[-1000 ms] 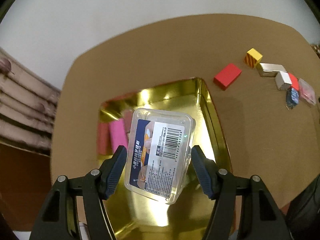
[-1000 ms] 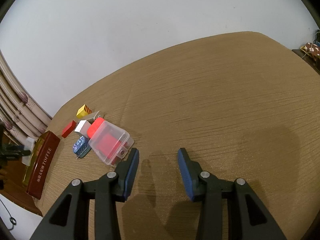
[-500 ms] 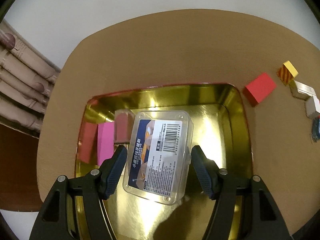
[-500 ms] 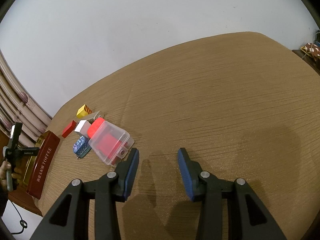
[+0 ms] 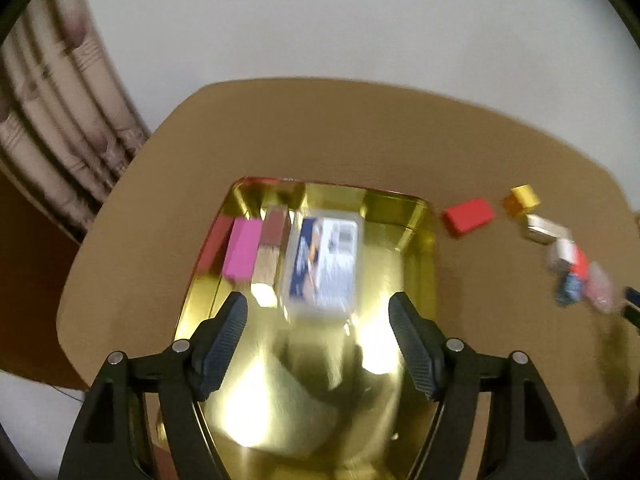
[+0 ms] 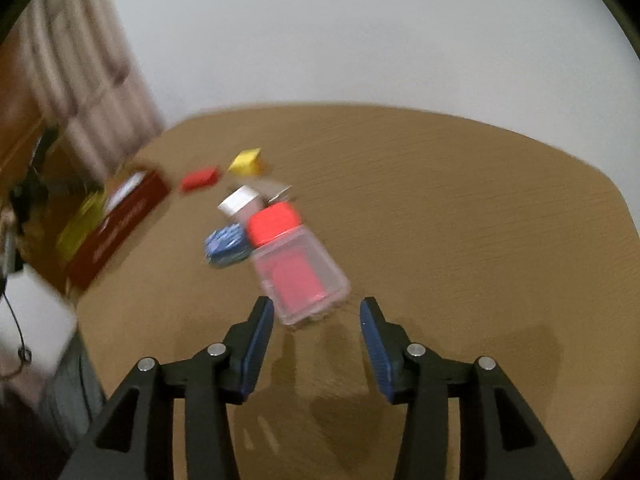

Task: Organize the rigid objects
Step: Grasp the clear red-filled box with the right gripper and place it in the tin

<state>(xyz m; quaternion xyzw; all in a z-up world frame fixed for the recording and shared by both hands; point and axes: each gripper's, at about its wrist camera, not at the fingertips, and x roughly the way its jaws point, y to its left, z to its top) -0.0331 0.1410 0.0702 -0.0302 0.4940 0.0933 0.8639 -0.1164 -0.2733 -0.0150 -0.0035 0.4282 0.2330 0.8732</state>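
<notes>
Golden tin (image 5: 416,216) lies below the steeply down-tilted left gripper (image 5: 318,312).

Motion blur smears the label on the clear case (image 5: 323,264) inside the gold tin (image 5: 420,240); its print cannot be read. The tin's near end runs off the bottom edge. Right of the tin, 1 blurred cluster (image 5: 576,276) defies naming.

Round brown wooden table (image 5: 360,128) spread below and ahead of both grippers. Plain white wall (image 5: 340,20) beyond its far edge. Pale ribbed curtain (image 5: 60,120) hanging up to the left, blurred in both views.
</notes>
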